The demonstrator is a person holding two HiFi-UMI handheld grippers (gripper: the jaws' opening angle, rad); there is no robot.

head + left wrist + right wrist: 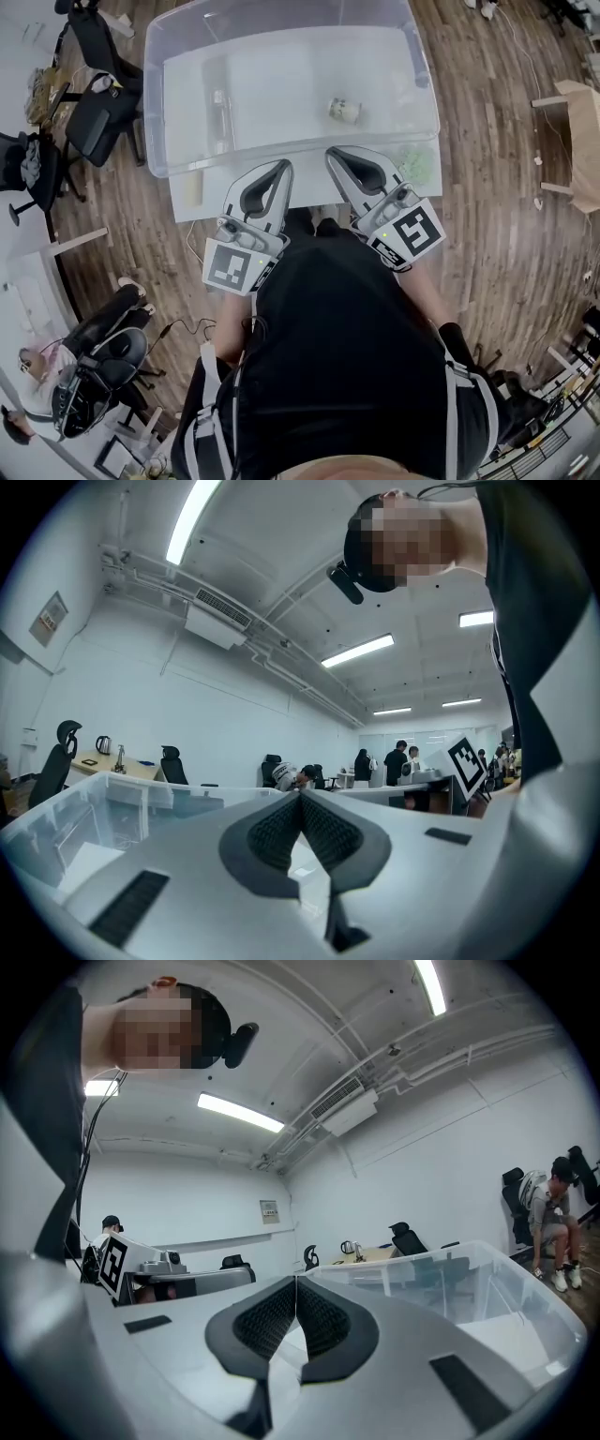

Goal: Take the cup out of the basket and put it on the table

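left claw point(284, 169) and right claw point(334, 156) pressed together, empty; cup point(345, 110) in basket point(157, 103).

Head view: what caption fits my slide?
Left hand-held gripper and right hand-held gripper, both shut, face a clear bin holding a cup.

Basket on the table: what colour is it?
The clear plastic basket is colourless and see-through, no pattern. It shows best in the head view.
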